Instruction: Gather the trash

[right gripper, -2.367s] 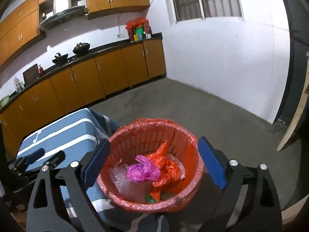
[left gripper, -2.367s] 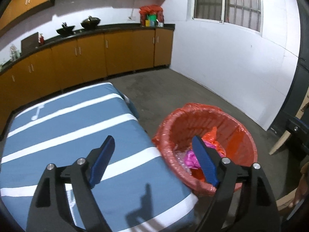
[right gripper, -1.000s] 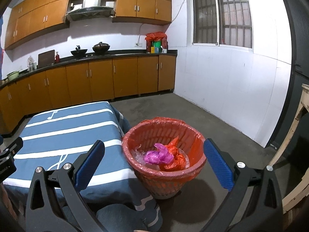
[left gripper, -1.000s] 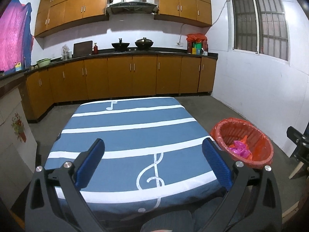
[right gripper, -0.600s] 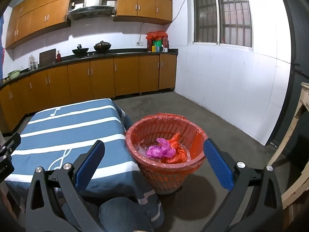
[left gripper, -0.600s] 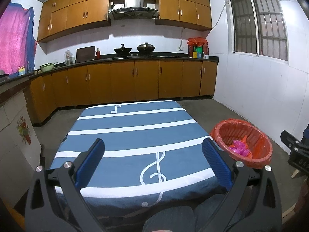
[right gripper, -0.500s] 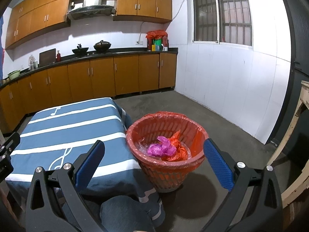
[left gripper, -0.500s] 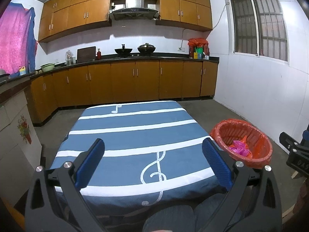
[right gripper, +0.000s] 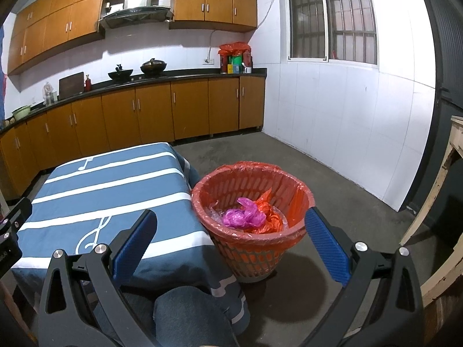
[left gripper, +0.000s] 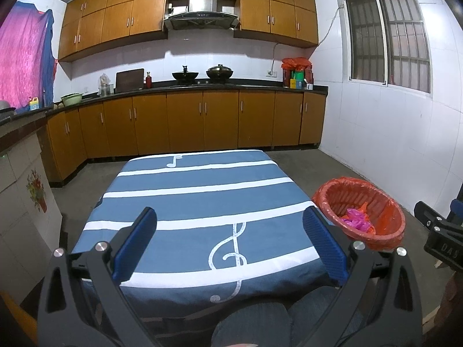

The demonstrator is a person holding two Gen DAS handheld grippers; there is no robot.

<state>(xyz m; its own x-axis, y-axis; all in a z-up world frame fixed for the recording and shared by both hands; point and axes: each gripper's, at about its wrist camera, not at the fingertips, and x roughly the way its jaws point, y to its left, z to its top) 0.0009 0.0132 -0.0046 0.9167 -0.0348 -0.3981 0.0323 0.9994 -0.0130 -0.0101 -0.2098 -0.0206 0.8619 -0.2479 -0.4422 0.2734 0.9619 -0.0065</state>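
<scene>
Kitchen, seated at the table: I hold my left gripper point(left gripper: 228, 241) and right gripper point(right gripper: 230, 240) wide apart in the jaws, both empty. The red-lined basket point(right gripper: 251, 253) stands on the floor just beside the table's point(left gripper: 202, 199) right edge, pink and orange bags point(right gripper: 246, 215) already inside. It lies ahead of my right gripper, the nearer one; no loose trash shows on the striped cloth.

the table point(left gripper: 202, 202) wore matt blue cloth; the basket point(right gripper: 254, 257) was perforated plastic under a glossy crinkled liner point(right gripper: 298, 199); cabinets point(left gripper: 185, 124) looked like smooth wood, the floor point(right gripper: 332, 190) rough concrete.
</scene>
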